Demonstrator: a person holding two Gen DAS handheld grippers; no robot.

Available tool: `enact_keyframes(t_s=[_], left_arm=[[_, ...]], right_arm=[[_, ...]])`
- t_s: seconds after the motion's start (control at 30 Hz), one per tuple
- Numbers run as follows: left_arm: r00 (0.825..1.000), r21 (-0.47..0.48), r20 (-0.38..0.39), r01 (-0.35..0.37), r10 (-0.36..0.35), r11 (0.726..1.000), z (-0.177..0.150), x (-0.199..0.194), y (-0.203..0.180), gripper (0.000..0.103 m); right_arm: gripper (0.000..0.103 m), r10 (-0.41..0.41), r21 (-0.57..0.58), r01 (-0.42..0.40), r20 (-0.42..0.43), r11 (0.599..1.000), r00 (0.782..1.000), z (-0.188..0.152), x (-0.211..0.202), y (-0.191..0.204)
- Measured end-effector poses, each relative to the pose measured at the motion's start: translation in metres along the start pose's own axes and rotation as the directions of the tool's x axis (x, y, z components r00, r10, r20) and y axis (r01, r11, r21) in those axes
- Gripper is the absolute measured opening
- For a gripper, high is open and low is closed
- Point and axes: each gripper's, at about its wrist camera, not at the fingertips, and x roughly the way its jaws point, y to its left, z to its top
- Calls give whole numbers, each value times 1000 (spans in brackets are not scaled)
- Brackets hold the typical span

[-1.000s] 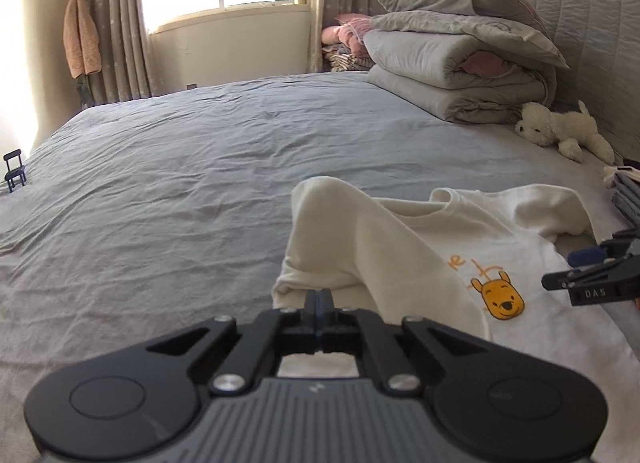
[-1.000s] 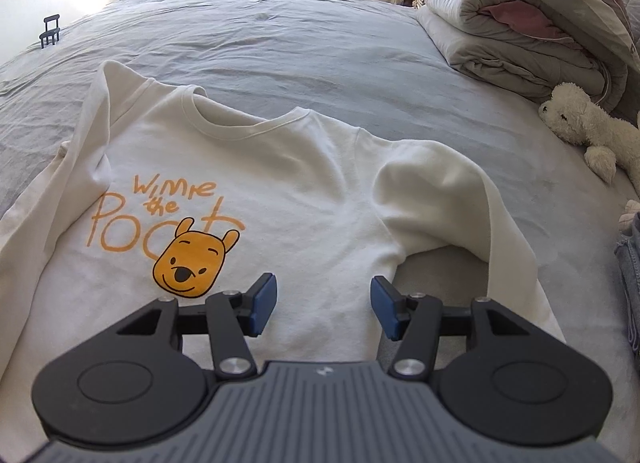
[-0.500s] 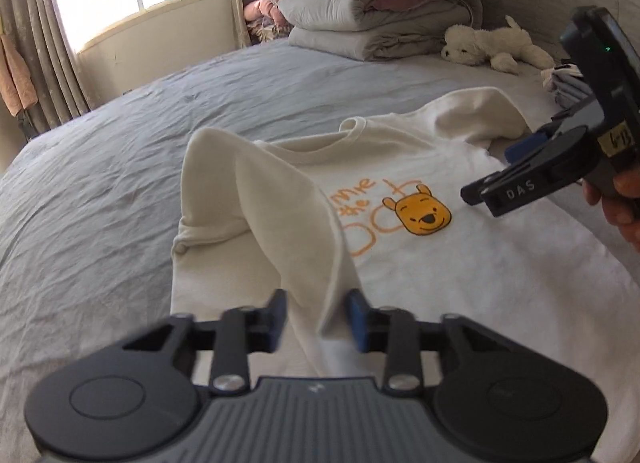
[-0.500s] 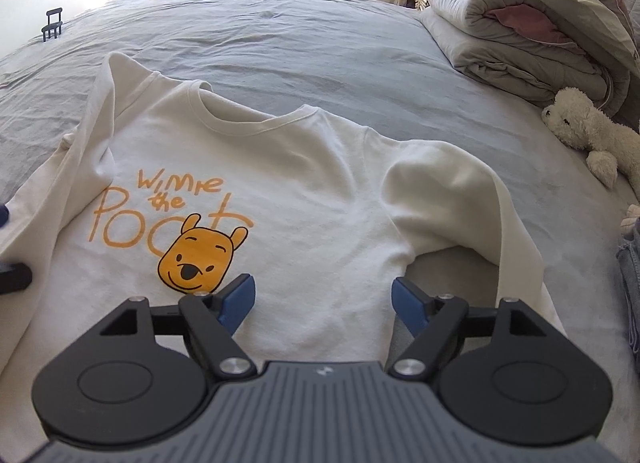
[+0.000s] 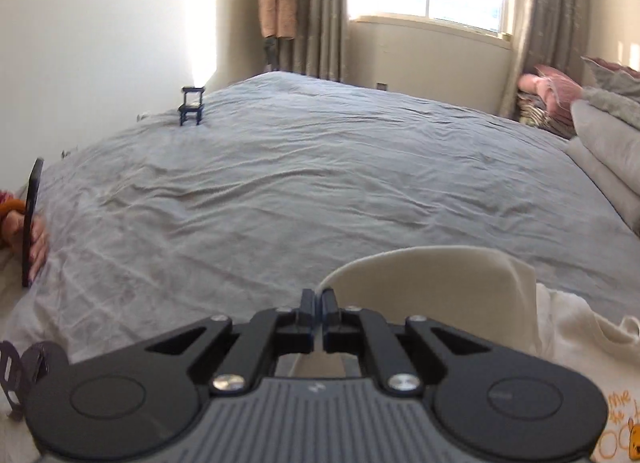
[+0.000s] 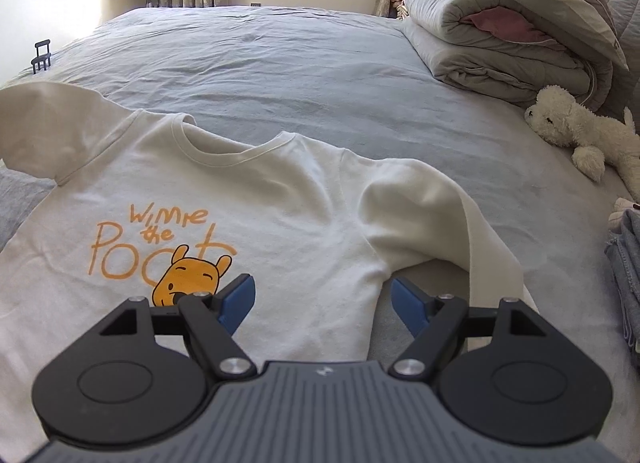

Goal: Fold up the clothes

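A cream Winnie the Pooh sweatshirt (image 6: 280,203) lies face up on the grey bed (image 6: 280,63). My left gripper (image 5: 319,303) is shut on the sweatshirt's left sleeve (image 5: 440,295) and holds it lifted in an arch above the bed. That raised sleeve shows at the far left of the right wrist view (image 6: 44,131). My right gripper (image 6: 322,299) is open and empty, low over the shirt's front near the right armpit. The right sleeve (image 6: 452,223) lies bent on the bed.
Folded grey duvets (image 6: 512,35) and a white plush dog (image 6: 576,131) lie at the bed's far right. Folded grey clothes (image 6: 628,275) sit at the right edge. A tiny black chair (image 5: 192,105) stands on the bed's far left. A person's hand holds a phone (image 5: 32,223) at the left.
My left gripper has shut on the left sleeve, lifted it and swung to face the window side. My right gripper has opened wider and moved slightly forward.
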Motion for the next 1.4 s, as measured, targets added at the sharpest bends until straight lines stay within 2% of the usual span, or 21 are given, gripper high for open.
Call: enact_keyframes(t_s=[0.03, 0.1, 0.2, 0.23, 0.27, 0.33, 0.4, 0.53, 0.6, 0.63, 0.7, 0.77, 0.8, 0.9, 0.97, 1.07, 1.1, 1.13, 1.2, 1.33, 1.4], left_arm=[[1000, -47, -14, -13, 12, 999, 1, 3, 10, 4], [1000, -42, -21, -12, 11, 999, -2, 1, 13, 5], [1000, 38, 4, 17, -17, 999, -8, -11, 0, 28], [1000, 60, 10, 26, -26, 998, -11, -15, -5, 41], [999, 81, 15, 34, -36, 996, -14, -18, -11, 43], [996, 94, -8, 86, -86, 992, -22, -24, -18, 43], [973, 114, -96, 222, -211, 968, -37, -28, -29, 43], [888, 154, -271, 420, -371, 894, -72, -37, -49, 46], [848, 174, -335, 484, -411, 858, -90, -42, -56, 57], [817, 171, -381, 523, -434, 835, -99, -41, -57, 65], [754, 140, -452, 587, -476, 797, -112, -40, -56, 66], [673, 12, -498, 637, -548, 771, -126, -36, -49, 70], [653, -17, -504, 647, -565, 762, -130, -35, -48, 70], [637, 10, -506, 678, -581, 735, -136, -45, -50, 69], [583, -18, -520, 723, -624, 690, -134, -51, -51, 62], [521, -28, -479, 795, -706, 606, -123, -75, -53, 43], [496, -29, -461, 820, -736, 571, -119, -82, -53, 43], [470, -30, -442, 844, -764, 536, -116, -90, -53, 43], [413, -29, -404, 886, -816, 463, -108, -105, -54, 43], [371, -95, -341, 900, -864, 425, -99, -106, -47, 43], [373, -105, -341, 897, -863, 429, -100, -105, -50, 44]], right_arm=[[79, 0, 4, 0, 2, 1000, 1000, 1, 0, -1], [79, -2, 12, 2, -3, 1000, 1000, 1, 0, -5], [79, -14, 24, 14, -6, 1000, 1000, 3, 0, -10], [79, -18, 28, 18, -6, 999, 1000, 3, 0, -12], [79, -21, 33, 21, -4, 999, 1000, 4, -2, -14], [79, -23, 41, 22, 2, 999, 1000, 5, -4, -18], [79, -23, 43, 23, 5, 999, 1000, 5, -7, -21], [79, -5, 37, 5, -12, 999, 1000, 1, -13, -24], [79, 22, 45, -21, -35, 999, 999, -5, -17, -26], [79, 48, 62, -45, -51, 997, 998, -12, -21, -29], [79, 99, 115, -90, -79, 989, 992, -29, -31, -34], [79, 150, 164, -130, -116, 978, 982, -51, -40, -38], [79, 172, 184, -146, -135, 972, 976, -63, -45, -38], [79, 185, 193, -157, -138, 969, 973, -96, -66, -35], [79, 201, 221, -173, -115, 960, 973, -116, -80, -34], [75, 245, 262, -220, -69, 940, 967, -143, -102, -29], [63, 264, 249, -242, -58, 938, 963, -148, -107, -24], [38, 281, 235, -262, -50, 936, 958, -150, -111, -19], [8, 296, 275, -280, -19, 920, 955, -148, -113, -24], [8, 297, 403, -314, 106, 860, 949, -137, -119, -50], [8, 271, 424, -302, 133, 854, 953, -132, -120, -56]])
